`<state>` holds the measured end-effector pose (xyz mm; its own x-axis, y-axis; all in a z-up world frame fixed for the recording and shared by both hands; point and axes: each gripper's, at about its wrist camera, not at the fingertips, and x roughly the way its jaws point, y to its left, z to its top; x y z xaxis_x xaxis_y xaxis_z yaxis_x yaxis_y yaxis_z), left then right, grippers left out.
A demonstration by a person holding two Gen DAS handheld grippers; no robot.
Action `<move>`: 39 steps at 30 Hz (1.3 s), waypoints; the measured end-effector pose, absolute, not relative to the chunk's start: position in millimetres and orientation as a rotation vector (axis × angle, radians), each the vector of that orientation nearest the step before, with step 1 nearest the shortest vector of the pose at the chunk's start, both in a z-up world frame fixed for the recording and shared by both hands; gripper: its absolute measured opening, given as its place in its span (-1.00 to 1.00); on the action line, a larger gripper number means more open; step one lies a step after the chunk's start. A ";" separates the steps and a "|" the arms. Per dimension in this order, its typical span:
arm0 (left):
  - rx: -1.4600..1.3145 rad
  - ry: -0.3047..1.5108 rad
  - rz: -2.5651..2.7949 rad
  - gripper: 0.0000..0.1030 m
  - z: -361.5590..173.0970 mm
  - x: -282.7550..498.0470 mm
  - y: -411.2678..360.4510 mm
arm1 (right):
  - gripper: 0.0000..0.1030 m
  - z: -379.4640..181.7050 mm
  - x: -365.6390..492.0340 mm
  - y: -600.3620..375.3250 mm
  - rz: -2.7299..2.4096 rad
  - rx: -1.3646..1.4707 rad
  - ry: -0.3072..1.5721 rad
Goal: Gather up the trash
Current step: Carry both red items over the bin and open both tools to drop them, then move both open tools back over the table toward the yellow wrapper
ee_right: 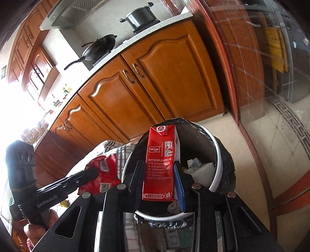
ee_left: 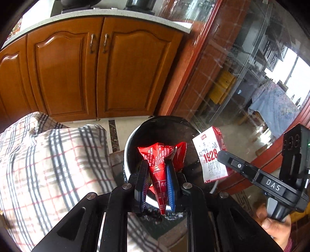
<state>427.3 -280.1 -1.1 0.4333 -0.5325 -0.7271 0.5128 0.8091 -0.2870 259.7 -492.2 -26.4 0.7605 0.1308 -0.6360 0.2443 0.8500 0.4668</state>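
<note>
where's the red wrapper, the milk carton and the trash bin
red wrapper [ee_left: 158, 164]: left wrist view, crinkled middle between the pads
milk carton [ee_right: 158, 164]: right wrist view, red printed face
trash bin [ee_right: 218, 155]: right wrist view, white rim on the right side

A: Count?
B: Two grippers: left gripper [ee_left: 157, 182], right gripper [ee_right: 159, 181]. One red wrapper [ee_left: 158, 164], one milk carton [ee_right: 159, 164], one bin [ee_right: 218, 153].
A: Background?
B: One pot [ee_right: 141, 17], one wok [ee_right: 100, 48], one checked cloth [ee_left: 48, 164].

wrapper [ee_left: 158, 166] left of carton [ee_left: 212, 155], both over bin [ee_left: 128, 147]
</note>
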 end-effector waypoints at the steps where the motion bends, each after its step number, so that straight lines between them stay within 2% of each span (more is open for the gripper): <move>1: -0.018 0.919 -0.648 -0.68 -2.3 430.6 -285.9 | -0.43 -27.7 260.9 -493.9 -0.066 0.564 0.718; 8: -0.008 0.946 -0.631 -0.64 -15.8 444.9 -306.2 | -0.42 -37.2 272.8 -501.0 -0.073 0.566 0.750; 10: -0.012 0.954 -0.627 -0.46 -17.7 447.5 -306.8 | -0.42 -40.3 275.1 -503.3 -0.076 0.569 0.758; 13: -0.019 0.966 -0.621 -0.34 -21.2 450.3 -308.2 | -0.33 -44.1 277.6 -506.7 -0.086 0.580 0.768; 14: -0.022 0.971 -0.622 -0.33 -22.4 449.8 -307.0 | -0.19 -45.5 278.8 -509.2 -0.086 0.592 0.774; 15: -0.023 0.972 -0.621 -0.30 -22.8 448.5 -305.0 | -0.14 -46.1 278.9 -510.2 -0.083 0.601 0.774; 19: -0.034 0.967 -0.622 -0.22 -22.6 439.9 -293.8 | -0.11 -43.5 272.0 -508.9 -0.080 0.616 0.754; 27: -0.104 0.952 -0.616 -0.15 -17.4 409.5 -248.5 | 0.09 -36.5 252.5 -495.3 -0.047 0.643 0.706; 29: -0.118 0.939 -0.603 -0.13 -15.6 398.4 -232.4 | 0.17 -34.1 245.7 -485.5 -0.032 0.640 0.691; 33: -0.135 0.910 -0.568 -0.07 -13.4 377.1 -198.0 | 0.20 -30.1 236.4 -462.3 0.000 0.619 0.675; 36: -0.151 0.894 -0.526 -0.06 -13.8 360.0 -169.0 | 0.36 -26.7 230.1 -439.2 0.030 0.589 0.663; 39: -0.177 0.895 -0.489 -0.06 -15.1 342.7 -139.9 | 0.39 -26.1 226.4 -411.9 0.074 0.549 0.672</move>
